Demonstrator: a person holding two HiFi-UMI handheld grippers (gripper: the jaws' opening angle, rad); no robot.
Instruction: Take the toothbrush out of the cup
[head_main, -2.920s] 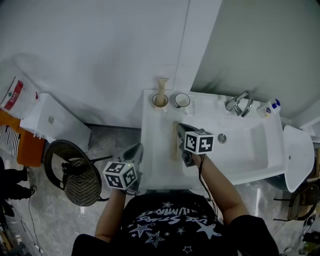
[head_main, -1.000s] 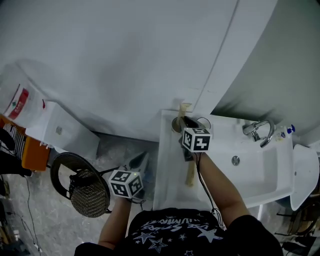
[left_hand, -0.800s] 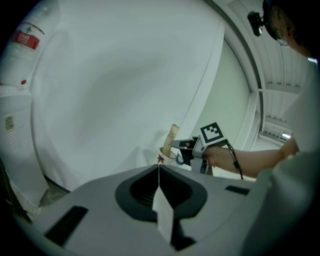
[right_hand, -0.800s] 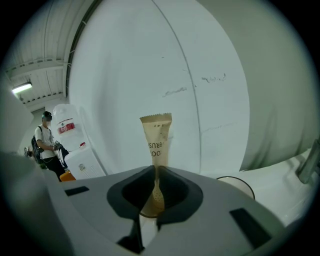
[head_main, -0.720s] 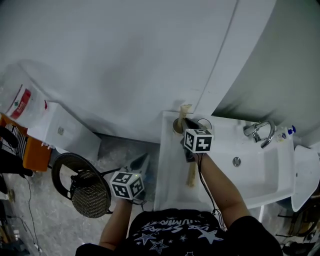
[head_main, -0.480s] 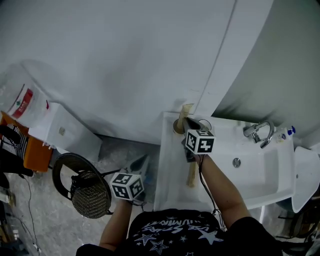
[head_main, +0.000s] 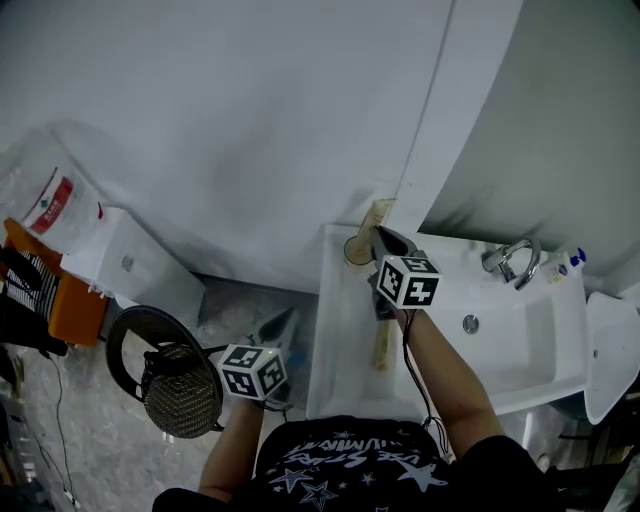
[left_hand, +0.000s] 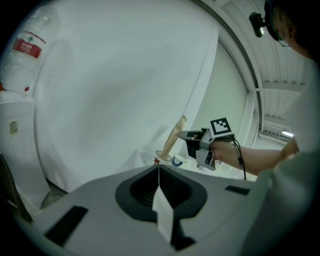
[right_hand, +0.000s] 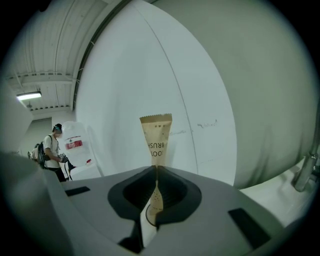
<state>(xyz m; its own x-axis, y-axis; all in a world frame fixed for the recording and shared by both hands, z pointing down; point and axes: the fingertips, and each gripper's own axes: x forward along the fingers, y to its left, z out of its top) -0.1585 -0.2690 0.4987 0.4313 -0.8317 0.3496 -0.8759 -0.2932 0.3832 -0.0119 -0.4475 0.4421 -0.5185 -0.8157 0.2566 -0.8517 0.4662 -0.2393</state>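
Grippers two: left gripper (head_main: 280, 322), right gripper (head_main: 384, 236); toothbrush (right_hand: 156, 135) one, paper-sleeved; cups two: tan cup (left_hand: 163, 156), white cup (left_hand: 178, 160); sink (head_main: 520, 340) one; tap (head_main: 505, 262) one; tan stick (head_main: 381, 345) on ledge one; white cabinet (head_main: 140, 270) one; bystander (right_hand: 52, 152) one.

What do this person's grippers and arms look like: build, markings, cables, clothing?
The left gripper and right gripper both have grey bodies that taper to two jaws, with a dark recess around the jaw roots. Each carries a white cube printed with black square markers. A black cable runs from the right one along the forearm. The person wears a black short-sleeved T-shirt with white stars.
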